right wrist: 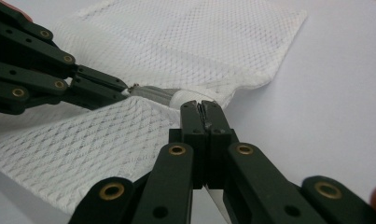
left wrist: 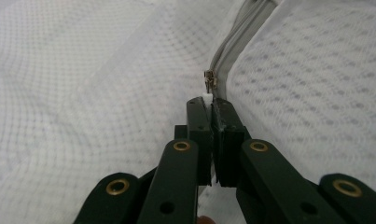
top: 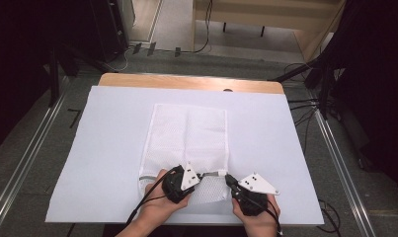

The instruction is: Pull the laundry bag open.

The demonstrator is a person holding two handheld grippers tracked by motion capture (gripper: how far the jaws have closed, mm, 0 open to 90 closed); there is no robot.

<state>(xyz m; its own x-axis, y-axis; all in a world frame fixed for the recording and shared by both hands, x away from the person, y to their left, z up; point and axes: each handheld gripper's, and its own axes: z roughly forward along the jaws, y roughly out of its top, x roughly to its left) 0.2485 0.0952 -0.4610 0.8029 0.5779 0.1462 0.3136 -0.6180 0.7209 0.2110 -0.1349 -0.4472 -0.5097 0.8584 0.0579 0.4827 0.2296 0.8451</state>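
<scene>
Left claw [left wrist: 210, 103] clamped on zipper pull [left wrist: 207, 97] | right claw [right wrist: 205, 108] clamped on mesh bag [top: 189, 133] edge

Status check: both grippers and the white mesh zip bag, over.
Left gripper shut on white zipper pull tab, by the metal slider. Right gripper shut on white mesh zip bag at the zipper's end. Nothing in the way.

Open white table cover [top: 112, 148] all round the mesh bag [top: 189, 133], both grippers crowding its near zipper edge.
</scene>
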